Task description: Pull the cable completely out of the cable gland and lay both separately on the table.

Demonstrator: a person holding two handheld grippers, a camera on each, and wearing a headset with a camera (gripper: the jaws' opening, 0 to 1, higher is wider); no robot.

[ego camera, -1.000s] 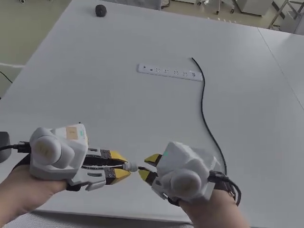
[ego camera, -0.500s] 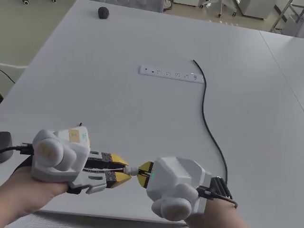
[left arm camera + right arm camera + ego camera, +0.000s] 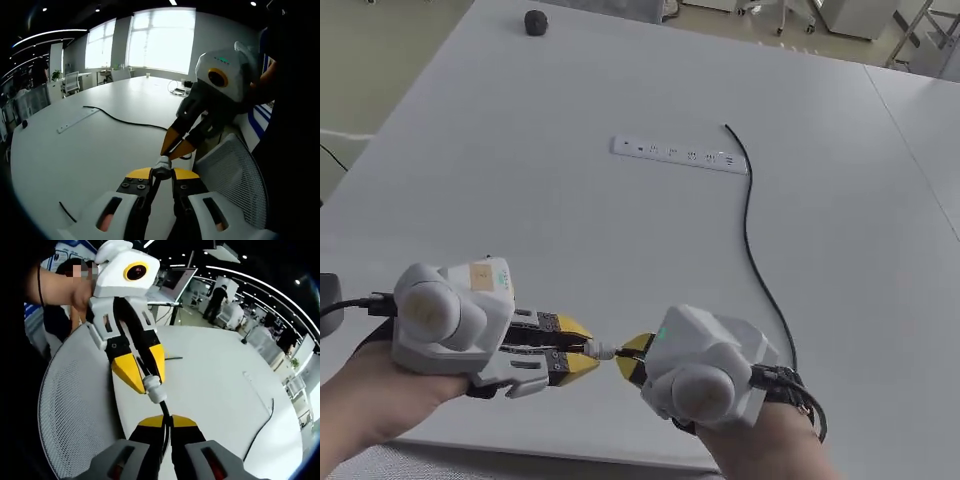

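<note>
Low over the table's near edge, my left gripper [image 3: 588,351] is shut on a small white cable gland [image 3: 603,351]. In the left gripper view the gland [image 3: 161,164] sits between my yellow tips [image 3: 161,173], and the right gripper [image 3: 175,147] reaches in from the right. My right gripper [image 3: 632,355] faces the left one tip to tip. In the right gripper view it [image 3: 166,421] is shut on the thin black cable [image 3: 164,412] just below the gland [image 3: 155,389], which the left gripper [image 3: 149,381] holds from above.
A white power strip [image 3: 680,154] lies mid-table, and its black cord [image 3: 750,230] runs toward the near right edge. A dark round object [image 3: 535,22] sits at the far left. A mesh chair back [image 3: 235,170] stands just off the near table edge [image 3: 570,455].
My right gripper was open and apart from the gland one second ago. It has moved in and shut on the cable at the gland's end. The left gripper has held the gland throughout.
</note>
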